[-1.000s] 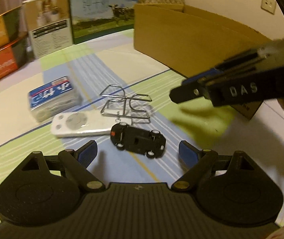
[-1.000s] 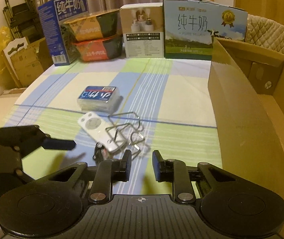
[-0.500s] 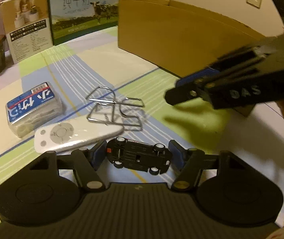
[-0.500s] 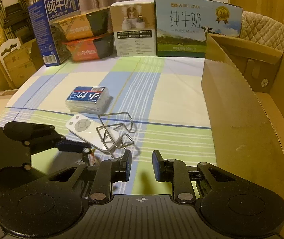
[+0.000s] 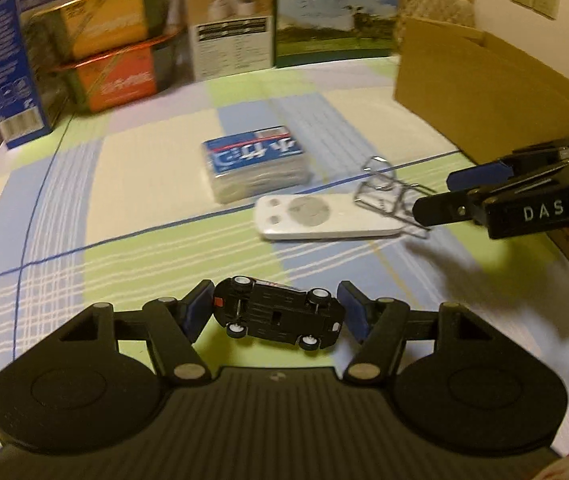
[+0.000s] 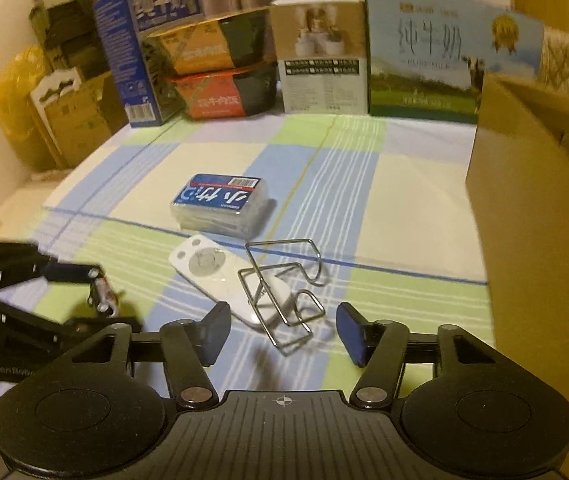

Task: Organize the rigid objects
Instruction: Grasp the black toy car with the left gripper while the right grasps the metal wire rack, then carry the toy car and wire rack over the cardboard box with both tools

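One black toy car is clamped end to end between the blue pads of the left gripper, underside and four white-hubbed wheels facing the camera, a small red patch at its left end. It is held clear of the checked tablecloth, its shadow lying on the cloth beneath it. In the right wrist view the left gripper enters from the left edge with the car seen only as a small blur.

One blue-labelled clear plastic case lies flat near the middle of the cloth. Just in front of it lies one white remote control, with round buttons at its far end. One wire rack of bent steel rod rests over the near end of the remote, touching it.

The right gripper hovers over the wire rack; its jaws are opening, the rack's near loop lies between the pads, and they do not press on it.

One open cardboard box stands at the right. Five printed cartons line the far edge.
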